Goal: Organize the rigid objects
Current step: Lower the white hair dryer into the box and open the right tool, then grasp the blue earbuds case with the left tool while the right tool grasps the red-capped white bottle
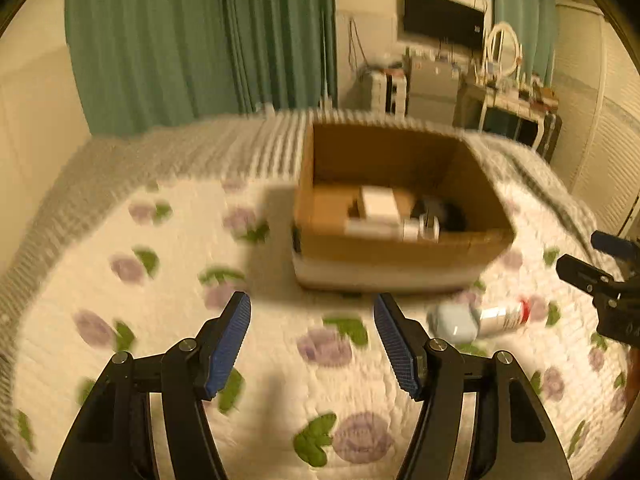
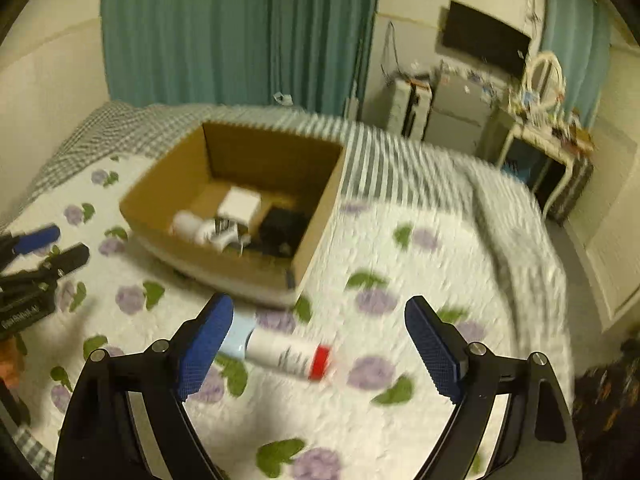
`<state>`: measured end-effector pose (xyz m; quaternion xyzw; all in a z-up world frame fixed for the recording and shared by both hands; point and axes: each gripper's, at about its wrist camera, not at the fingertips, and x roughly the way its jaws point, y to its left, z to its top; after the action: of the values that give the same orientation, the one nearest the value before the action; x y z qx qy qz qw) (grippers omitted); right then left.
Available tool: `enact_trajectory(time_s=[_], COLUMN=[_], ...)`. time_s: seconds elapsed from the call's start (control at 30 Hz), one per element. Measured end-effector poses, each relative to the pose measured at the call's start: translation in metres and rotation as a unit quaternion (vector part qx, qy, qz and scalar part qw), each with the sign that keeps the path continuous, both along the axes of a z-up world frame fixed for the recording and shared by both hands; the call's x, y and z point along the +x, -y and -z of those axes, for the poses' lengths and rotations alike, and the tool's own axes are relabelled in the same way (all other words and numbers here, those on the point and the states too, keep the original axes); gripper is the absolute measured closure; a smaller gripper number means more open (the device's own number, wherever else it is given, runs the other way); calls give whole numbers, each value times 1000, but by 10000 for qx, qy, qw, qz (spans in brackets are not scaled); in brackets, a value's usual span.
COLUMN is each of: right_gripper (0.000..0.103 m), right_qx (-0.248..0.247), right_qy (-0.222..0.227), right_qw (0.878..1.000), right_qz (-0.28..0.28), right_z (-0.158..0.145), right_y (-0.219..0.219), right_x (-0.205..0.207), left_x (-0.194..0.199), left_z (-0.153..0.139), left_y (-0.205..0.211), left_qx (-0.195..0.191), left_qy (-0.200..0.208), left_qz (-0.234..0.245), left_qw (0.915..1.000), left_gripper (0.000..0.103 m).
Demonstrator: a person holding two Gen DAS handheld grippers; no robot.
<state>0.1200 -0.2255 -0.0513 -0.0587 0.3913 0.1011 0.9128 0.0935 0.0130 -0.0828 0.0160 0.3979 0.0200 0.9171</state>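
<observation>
An open cardboard box [image 1: 404, 248] [image 2: 224, 264] sits on the bed and holds a white box [image 2: 240, 205], a white bottle [image 2: 188, 224], a black item [image 2: 282, 228] and other small things. A white bottle with a red cap [image 2: 286, 354] [image 1: 504, 316] and a pale blue object [image 1: 454, 320] [image 2: 236, 336] lie on the quilt in front of the box. My right gripper [image 2: 318, 346] is open, hovering over the red-capped bottle. My left gripper [image 1: 312, 342] is open and empty above the quilt, left of the bottle.
The bed has a white quilt with purple flowers [image 1: 324, 346] and a grey checked cover [image 1: 224, 144] behind. Green curtains [image 1: 200, 40], a wall screen [image 1: 442, 20] and a cluttered dresser with a mirror [image 1: 504, 76] stand beyond the bed.
</observation>
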Motion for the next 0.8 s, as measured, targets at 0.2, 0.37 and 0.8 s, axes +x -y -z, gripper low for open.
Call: enact_trajectory(time_s=[0.2,0.37,0.8], right_gripper=[15,15,25], right_qx=[-25,30,317], right_qy=[-673,-926,-516], right_qw=[9977,9954,9963], right_qz=[23,245,603], right_z=[62,92,81], right_y=[-16,-23,23], right_x=[12,27,21], left_x=[3,7,8], left_z=[41,44,37], left_y=[5,-2,47], left_qx=[151,181,58], left_qy=[-300,-314,-329], left_qz=[157,102,436], left_qw=[9993,9993,9985], left_gripper=[36,36,36])
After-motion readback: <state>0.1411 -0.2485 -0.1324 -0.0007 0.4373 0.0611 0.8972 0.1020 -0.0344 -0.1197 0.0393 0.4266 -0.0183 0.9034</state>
